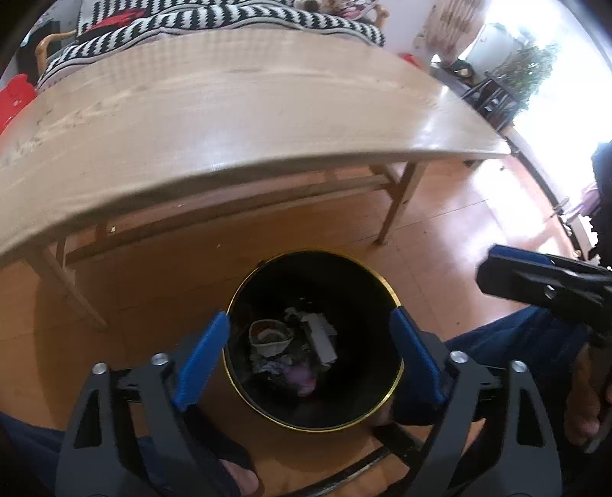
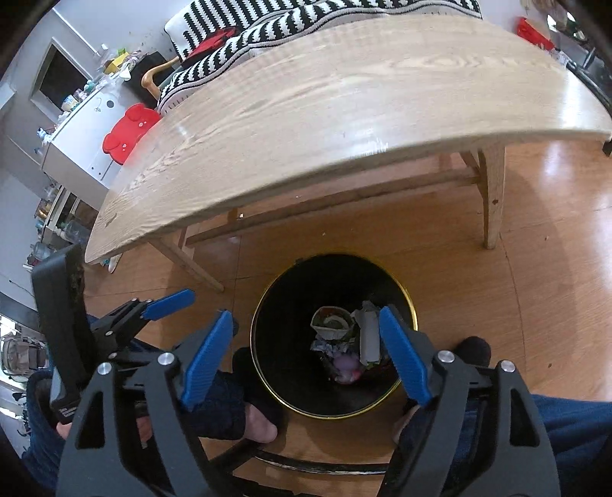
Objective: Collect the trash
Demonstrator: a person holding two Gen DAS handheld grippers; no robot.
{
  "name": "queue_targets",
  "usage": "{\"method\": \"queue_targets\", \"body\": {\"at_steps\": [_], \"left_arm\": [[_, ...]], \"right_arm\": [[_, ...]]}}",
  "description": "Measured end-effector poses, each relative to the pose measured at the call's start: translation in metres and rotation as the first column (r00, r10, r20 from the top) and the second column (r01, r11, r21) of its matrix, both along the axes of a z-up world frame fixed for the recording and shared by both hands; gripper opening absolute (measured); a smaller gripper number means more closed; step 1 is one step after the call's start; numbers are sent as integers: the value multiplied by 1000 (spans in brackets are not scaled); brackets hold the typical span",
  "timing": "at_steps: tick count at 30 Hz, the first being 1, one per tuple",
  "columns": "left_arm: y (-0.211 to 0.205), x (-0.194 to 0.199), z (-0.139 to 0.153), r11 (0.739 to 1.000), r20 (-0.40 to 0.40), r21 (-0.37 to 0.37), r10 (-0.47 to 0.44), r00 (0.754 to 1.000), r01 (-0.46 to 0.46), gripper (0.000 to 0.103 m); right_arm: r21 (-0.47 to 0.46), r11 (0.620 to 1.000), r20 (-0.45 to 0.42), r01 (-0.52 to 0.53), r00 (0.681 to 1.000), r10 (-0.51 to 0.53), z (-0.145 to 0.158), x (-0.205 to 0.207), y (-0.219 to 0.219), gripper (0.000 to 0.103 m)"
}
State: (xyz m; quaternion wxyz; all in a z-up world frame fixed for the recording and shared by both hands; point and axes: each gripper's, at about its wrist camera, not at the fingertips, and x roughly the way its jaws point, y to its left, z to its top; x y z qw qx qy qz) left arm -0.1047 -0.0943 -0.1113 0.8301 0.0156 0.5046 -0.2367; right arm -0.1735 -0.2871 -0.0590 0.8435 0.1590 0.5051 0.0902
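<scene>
A black trash bin with a gold rim stands on the floor below both grippers; it also shows in the right wrist view. Inside lies crumpled trash: a paper cup, grey card and a pink scrap, seen too in the right wrist view. My left gripper is open and empty above the bin's mouth. My right gripper is open and empty above the bin. The right gripper's blue-tipped end shows at the right of the left wrist view. The left gripper shows at the left of the right wrist view.
A long wooden table stands just beyond the bin, with its legs on the orange floor. A black-and-white striped cushion lies behind the table. The person's feet flank the bin. A red toy sits at the left.
</scene>
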Motion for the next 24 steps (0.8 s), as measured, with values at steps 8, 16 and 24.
{"method": "queue_targets", "body": {"at_steps": [8, 16, 24], "left_arm": [[16, 35, 83, 1000, 214, -2, 27, 976, -27, 96], [29, 133, 129, 985, 292, 56, 140, 946, -163, 96], [46, 167, 97, 959, 303, 20, 262, 916, -281, 96]], "right_arm": [[-145, 989, 181, 40, 983, -13, 81, 45, -12, 96], [-197, 975, 251, 100, 967, -49, 123, 136, -32, 96], [-249, 958, 278, 144, 958, -71, 94, 178, -44, 96]]}}
